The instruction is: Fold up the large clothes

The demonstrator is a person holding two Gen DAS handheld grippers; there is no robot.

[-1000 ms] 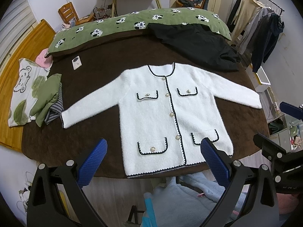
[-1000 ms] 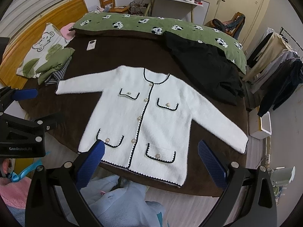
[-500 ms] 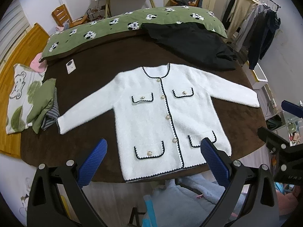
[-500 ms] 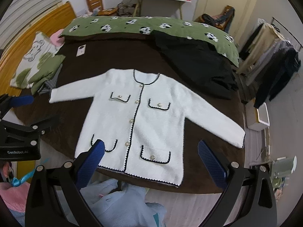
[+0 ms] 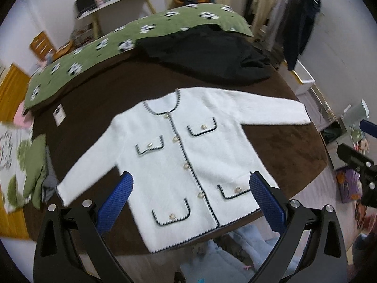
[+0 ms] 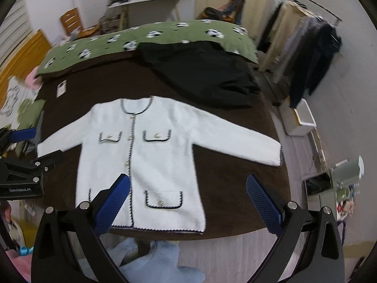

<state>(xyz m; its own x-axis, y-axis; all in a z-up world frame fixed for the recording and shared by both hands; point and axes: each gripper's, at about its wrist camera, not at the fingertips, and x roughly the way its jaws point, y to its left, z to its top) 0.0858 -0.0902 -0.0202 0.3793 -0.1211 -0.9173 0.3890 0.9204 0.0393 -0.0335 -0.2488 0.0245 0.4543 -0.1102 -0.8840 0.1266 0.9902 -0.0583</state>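
A white fluffy cardigan (image 5: 188, 155) with black trim and pearl buttons lies flat, front up, sleeves spread, on a brown bedspread (image 5: 99, 99). It also shows in the right wrist view (image 6: 155, 155). My left gripper (image 5: 190, 202) is open and empty above the cardigan's hem. My right gripper (image 6: 188, 200) is open and empty above the hem's right part. The left gripper also shows at the left edge of the right wrist view (image 6: 21, 162), and the right gripper at the right edge of the left wrist view (image 5: 360, 160).
A black garment (image 5: 207, 56) lies at the bed's far right. A green cow-print duvet (image 5: 122, 37) runs along the far side. Folded clothes (image 5: 35, 169) sit at the left. Light blue clothes (image 6: 153, 259) lie on the floor. A clothes rack (image 6: 311, 35) stands right.
Both grippers have moved forward toward the bed, so the cardigan looks larger and closer. The left view has tilted. Both grippers stay open. The cardigan has not moved.
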